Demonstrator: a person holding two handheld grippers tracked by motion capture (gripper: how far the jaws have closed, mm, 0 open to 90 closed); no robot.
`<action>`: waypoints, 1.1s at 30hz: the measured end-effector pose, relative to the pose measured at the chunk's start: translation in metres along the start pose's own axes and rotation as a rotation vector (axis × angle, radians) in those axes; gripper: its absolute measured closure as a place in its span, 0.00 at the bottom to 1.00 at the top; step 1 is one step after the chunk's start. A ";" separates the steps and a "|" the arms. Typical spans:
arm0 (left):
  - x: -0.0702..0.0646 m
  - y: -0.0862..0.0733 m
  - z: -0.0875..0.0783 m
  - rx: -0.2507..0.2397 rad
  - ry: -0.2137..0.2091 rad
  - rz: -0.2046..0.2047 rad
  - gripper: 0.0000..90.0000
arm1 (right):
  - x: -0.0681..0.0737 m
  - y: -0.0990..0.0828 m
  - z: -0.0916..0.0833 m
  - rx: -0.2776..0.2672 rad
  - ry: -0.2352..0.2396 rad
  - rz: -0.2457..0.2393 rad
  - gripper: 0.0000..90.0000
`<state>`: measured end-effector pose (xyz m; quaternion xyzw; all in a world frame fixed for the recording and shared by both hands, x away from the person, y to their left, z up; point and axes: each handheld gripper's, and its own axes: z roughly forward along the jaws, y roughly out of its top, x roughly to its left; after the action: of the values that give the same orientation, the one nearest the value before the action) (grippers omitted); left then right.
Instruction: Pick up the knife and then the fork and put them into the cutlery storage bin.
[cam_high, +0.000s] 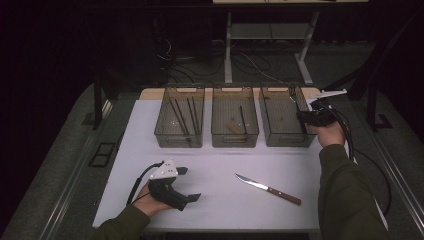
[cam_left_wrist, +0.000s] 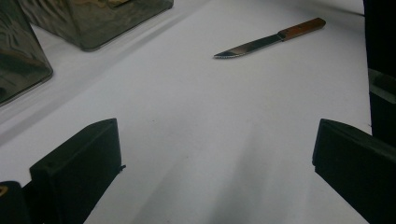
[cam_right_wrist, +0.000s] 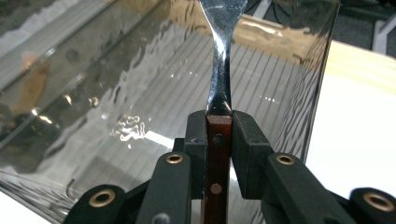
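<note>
Right gripper (cam_right_wrist: 219, 135) clamped tight on a wood-handled fork (cam_right_wrist: 219, 84), held over the right-hand bin (cam_high: 286, 122) of three at the far table edge, left gripper (cam_high: 186, 184) resting on the white table (cam_high: 215, 165) with jaws wide apart, knife (cam_high: 268, 189) lying loose nearby.

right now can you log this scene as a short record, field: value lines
work in hand: sorting cutlery into three bins
right gripper: shut on the wooden handle of a fork, held over the right bin
left gripper: open, nothing between the jaws, low over the table
knife: lies flat on the table, wooden handle, apart from both grippers
left bin: several long dark sticks
middle bin: one dark stick and a small brown item
right bin contents: cannot tell
</note>
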<state>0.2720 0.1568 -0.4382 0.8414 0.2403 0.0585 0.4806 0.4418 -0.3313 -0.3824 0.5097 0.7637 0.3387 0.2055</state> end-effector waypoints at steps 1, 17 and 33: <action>0.000 0.000 0.000 -0.005 0.001 -0.001 0.00 | -0.001 -0.002 0.001 0.004 -0.001 0.001 0.85; 0.000 0.000 0.001 -0.002 0.000 0.001 0.00 | -0.002 -0.010 0.010 0.072 -0.022 0.001 0.83; -0.001 0.000 0.001 0.000 0.000 0.002 0.00 | 0.001 -0.009 -0.014 -0.015 0.074 0.030 0.49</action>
<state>0.2716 0.1557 -0.4387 0.8416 0.2396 0.0588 0.4805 0.4266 -0.3373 -0.3789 0.5067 0.7605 0.3659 0.1759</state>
